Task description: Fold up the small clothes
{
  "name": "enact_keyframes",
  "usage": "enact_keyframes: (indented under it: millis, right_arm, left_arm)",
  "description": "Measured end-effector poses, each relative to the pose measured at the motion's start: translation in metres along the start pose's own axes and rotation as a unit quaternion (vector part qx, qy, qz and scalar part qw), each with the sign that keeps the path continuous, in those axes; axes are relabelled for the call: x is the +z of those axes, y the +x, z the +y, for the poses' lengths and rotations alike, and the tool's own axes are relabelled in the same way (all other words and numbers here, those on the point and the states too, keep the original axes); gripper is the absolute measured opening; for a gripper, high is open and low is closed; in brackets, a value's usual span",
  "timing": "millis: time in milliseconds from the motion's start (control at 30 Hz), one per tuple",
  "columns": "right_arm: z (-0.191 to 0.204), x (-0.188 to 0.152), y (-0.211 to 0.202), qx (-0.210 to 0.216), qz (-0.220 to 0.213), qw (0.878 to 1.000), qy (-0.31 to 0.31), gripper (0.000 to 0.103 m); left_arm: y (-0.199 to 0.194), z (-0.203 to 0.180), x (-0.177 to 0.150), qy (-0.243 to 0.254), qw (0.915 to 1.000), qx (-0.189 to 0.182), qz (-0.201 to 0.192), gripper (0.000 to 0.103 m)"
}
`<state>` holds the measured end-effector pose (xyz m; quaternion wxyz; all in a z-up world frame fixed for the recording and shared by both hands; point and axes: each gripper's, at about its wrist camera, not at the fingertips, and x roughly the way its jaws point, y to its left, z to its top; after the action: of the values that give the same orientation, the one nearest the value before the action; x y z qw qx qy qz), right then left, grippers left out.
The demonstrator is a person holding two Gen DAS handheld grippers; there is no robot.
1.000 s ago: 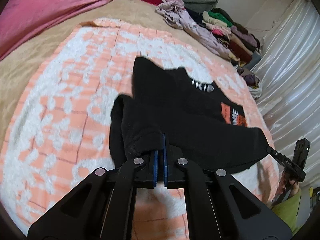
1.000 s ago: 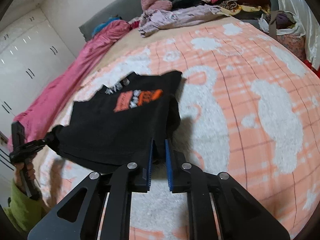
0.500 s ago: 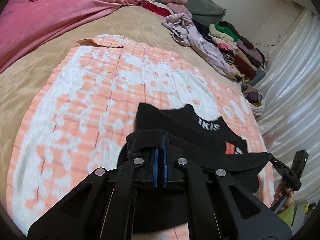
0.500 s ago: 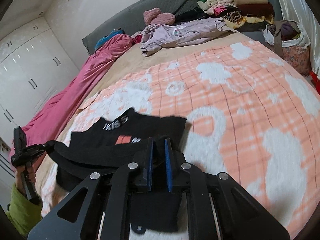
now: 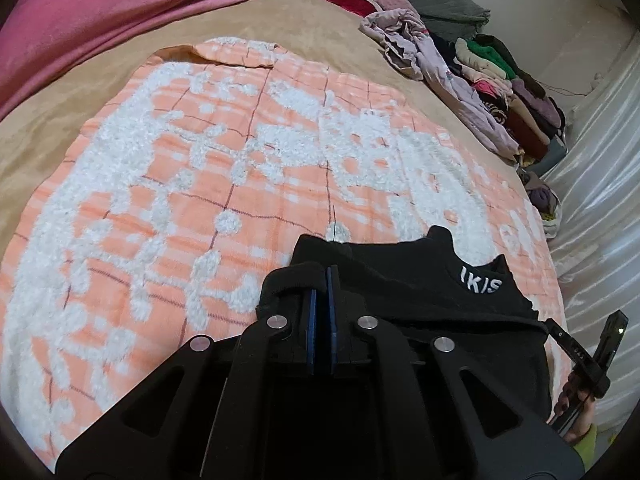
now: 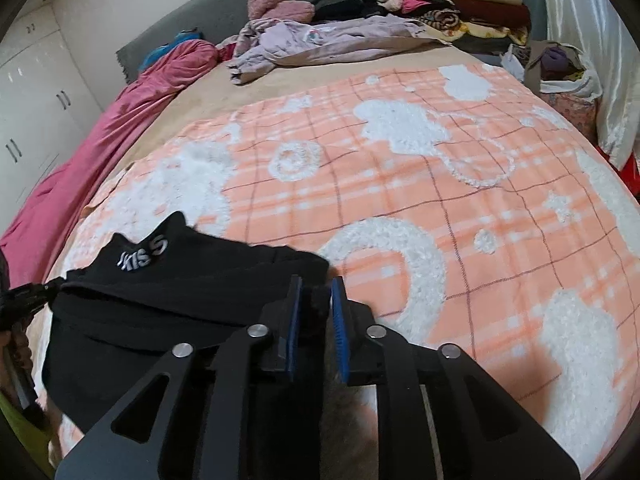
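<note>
A small black garment [image 5: 420,292] with white lettering lies folded over near the front edge of an orange-and-white blanket [image 5: 200,184]. My left gripper [image 5: 321,276] is shut on its left edge. My right gripper [image 6: 316,288] has its blue pads a little apart with a black bunch of the garment [image 6: 192,288] between them, at its right edge. The folded edge stretches between both grippers. Each gripper also shows in the other's view, the right one [image 5: 560,336] and the left one [image 6: 24,300].
A pink duvet [image 5: 120,12] lies along the far left of the bed. A lilac garment [image 6: 320,40] and a stack of folded clothes [image 6: 452,4] sit at the head. A bag of clothes [image 6: 560,68] and a white curtain stand at the right.
Both grippers have pulled the garment's edge toward me and lowered it, folding it over. The orange print is now covered. The right pads have opened slightly.
</note>
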<state>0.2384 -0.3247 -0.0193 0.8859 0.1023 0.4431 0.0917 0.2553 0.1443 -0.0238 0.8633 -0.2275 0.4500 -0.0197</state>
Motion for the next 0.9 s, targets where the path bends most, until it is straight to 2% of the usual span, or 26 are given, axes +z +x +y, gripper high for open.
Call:
enact_keyframes:
  millis: [33, 100, 133, 267, 433, 500, 633, 733, 800, 900]
  right_arm:
    - [-0.003, 0.001, 0.001, -0.001, -0.001, 1.0, 0.007, 0.03]
    - [-0.007, 0.003, -0.003, 0.002, -0.006, 1.0, 0.014, 0.031]
    - [-0.007, 0.004, -0.007, 0.001, -0.011, 1.0, 0.013, 0.035]
    - [-0.009, 0.004, -0.026, 0.003, -0.033, 0.999, 0.02, 0.036]
    - [-0.006, 0.003, -0.053, 0.012, -0.064, 0.998, 0.017, 0.041]
    - [0.002, 0.0, -0.062, 0.02, -0.071, 0.997, 0.0, 0.045]
    - [0.038, -0.017, -0.06, 0.046, -0.042, 0.995, -0.083, 0.047]
    - [0.07, -0.03, -0.038, 0.047, -0.002, 0.987, -0.151, 0.047]
    - [0.083, -0.036, -0.02, 0.039, 0.021, 0.984, -0.174, 0.047]
    - [0.087, -0.039, 0.005, 0.008, 0.041, 0.986, -0.163, 0.047]
  left_arm:
    - [-0.001, 0.001, 0.0, -0.001, 1.0, -0.004, 0.0, 0.002]
    - [-0.005, 0.001, -0.001, 0.0, 0.9999, -0.012, -0.007, 0.002]
    - [-0.011, 0.0, -0.002, 0.004, 0.9996, -0.021, -0.017, 0.004]
    - [-0.027, -0.001, -0.004, 0.002, 0.9977, -0.054, -0.042, 0.013]
    - [-0.037, -0.012, -0.007, 0.03, 0.9972, -0.036, -0.057, 0.014]
    - [-0.038, -0.015, -0.007, 0.033, 0.997, -0.04, -0.057, 0.019]
    - [-0.035, -0.014, -0.004, 0.027, 0.9977, -0.031, -0.054, 0.023]
    - [-0.033, -0.011, 0.003, 0.021, 0.998, 0.0, -0.059, 0.038]
    - [-0.034, -0.006, 0.008, 0.005, 0.9984, -0.002, -0.056, 0.037]
    - [-0.044, -0.008, 0.01, 0.018, 0.9973, 0.025, -0.067, 0.037]
